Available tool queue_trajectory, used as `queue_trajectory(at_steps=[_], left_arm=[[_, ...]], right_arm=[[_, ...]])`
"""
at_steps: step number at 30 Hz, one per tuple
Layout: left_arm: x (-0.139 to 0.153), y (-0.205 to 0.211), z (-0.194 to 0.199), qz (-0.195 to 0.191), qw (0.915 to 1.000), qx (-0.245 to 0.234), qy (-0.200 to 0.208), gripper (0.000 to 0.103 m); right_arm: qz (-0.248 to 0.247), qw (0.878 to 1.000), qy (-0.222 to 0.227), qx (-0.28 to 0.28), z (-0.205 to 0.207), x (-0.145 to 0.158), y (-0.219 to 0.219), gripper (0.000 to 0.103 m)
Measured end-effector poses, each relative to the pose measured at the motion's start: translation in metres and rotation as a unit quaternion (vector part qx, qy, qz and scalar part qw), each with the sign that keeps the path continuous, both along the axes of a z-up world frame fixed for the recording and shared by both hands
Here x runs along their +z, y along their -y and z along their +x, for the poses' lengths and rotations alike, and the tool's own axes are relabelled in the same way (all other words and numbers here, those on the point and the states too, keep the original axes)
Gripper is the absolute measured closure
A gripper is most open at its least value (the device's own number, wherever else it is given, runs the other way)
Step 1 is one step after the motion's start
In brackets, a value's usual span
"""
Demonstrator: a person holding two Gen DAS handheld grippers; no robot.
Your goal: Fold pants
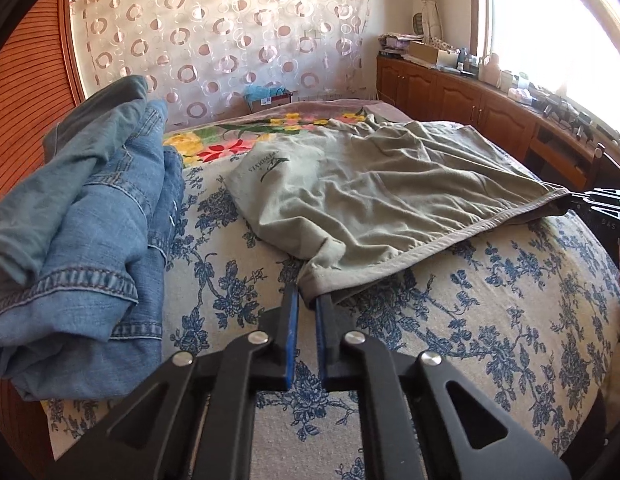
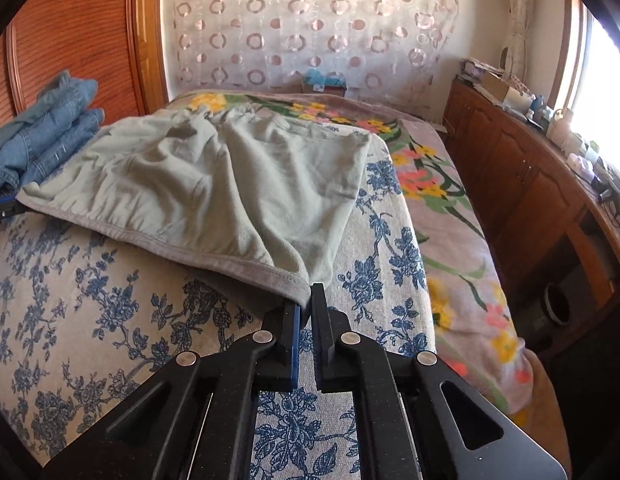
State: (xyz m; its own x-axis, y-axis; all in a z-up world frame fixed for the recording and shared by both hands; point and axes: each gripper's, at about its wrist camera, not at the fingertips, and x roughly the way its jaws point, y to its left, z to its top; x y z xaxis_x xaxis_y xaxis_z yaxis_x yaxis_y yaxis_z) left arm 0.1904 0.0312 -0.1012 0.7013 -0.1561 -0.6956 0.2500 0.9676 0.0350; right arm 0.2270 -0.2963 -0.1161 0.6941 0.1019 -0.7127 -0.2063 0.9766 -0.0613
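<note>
With both grippers pinched shut on waistband corners of green pants lying on bed — left gripper, right gripper — thin bite; uneven lift risks hem slipping out, or dragging into jeans pile

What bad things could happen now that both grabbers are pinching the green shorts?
1. Each gripper, the left gripper and the right gripper, pinches only a thin bit of the green shorts' waistband, so a corner might slip out when lifted.
2. The shorts are still wrinkly, so folding now could trap creases.
3. The jeans pile sits close beside the shorts; a swinging fold might bump it.
</note>
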Motion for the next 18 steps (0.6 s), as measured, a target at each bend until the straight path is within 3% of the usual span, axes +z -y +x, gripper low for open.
queue_trajectory(at_steps=[10,18], left_arm=[[0.035,-0.012,-0.03,-0.021,0.9992,0.002,0.035,0.103],[0.04,-0.025,-0.079,-0.039,0.9985,0.002,0.038,0.103]], right_arm=[[0.028,0.999,0.032,0.016,-0.021,0.031,-0.002,0.102],[0.037,0.998,0.032,0.039,-0.056,0.037,-0.014,0.102]])
